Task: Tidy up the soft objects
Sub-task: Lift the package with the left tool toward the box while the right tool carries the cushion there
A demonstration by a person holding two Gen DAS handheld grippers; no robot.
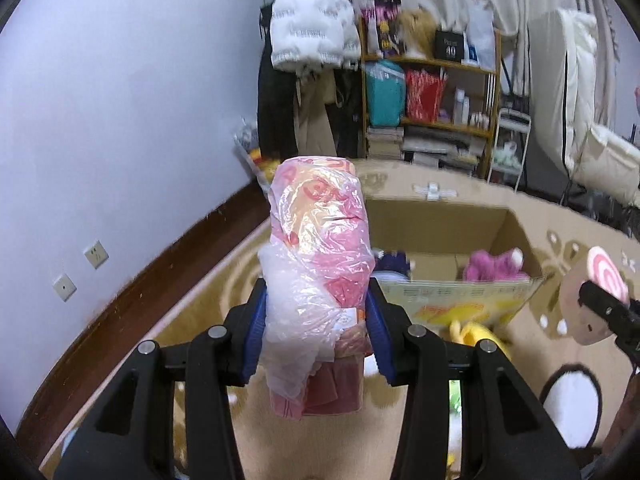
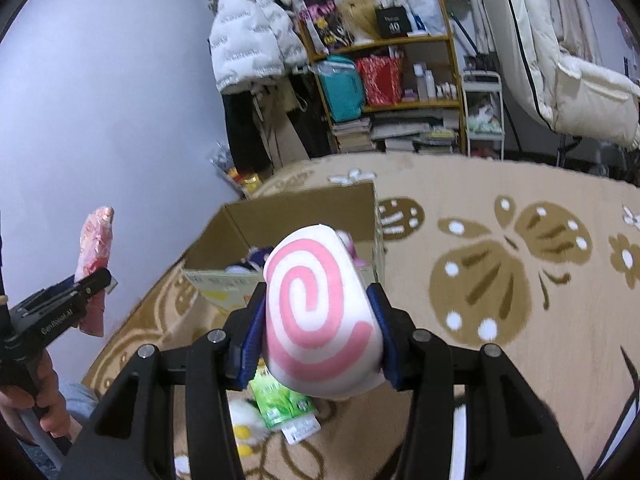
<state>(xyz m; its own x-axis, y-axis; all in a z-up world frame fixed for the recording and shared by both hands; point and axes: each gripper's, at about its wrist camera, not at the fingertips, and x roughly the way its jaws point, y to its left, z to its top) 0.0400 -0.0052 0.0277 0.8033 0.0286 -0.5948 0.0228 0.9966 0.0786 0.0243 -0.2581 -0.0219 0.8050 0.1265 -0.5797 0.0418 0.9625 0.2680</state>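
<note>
My left gripper [image 1: 316,328] is shut on a pink soft item wrapped in a clear plastic bag [image 1: 318,264] and holds it upright above the carpet; it also shows in the right wrist view [image 2: 96,248]. My right gripper [image 2: 320,320] is shut on a white plush with a pink spiral [image 2: 320,312], also seen at the right of the left wrist view [image 1: 600,284]. An open cardboard box [image 1: 436,224] lies ahead on the carpet and shows in the right wrist view [image 2: 304,212]. A pink plush [image 1: 494,266] and a dark purple plush [image 1: 392,262] lie inside it.
A beige carpet with brown butterfly patterns [image 2: 480,280] covers the floor. A yellow plush [image 1: 476,332] and a green packet [image 2: 280,400] lie on it near the box. A cluttered shelf [image 2: 384,76], hanging coats [image 2: 252,44] and a wall [image 1: 120,120] stand behind.
</note>
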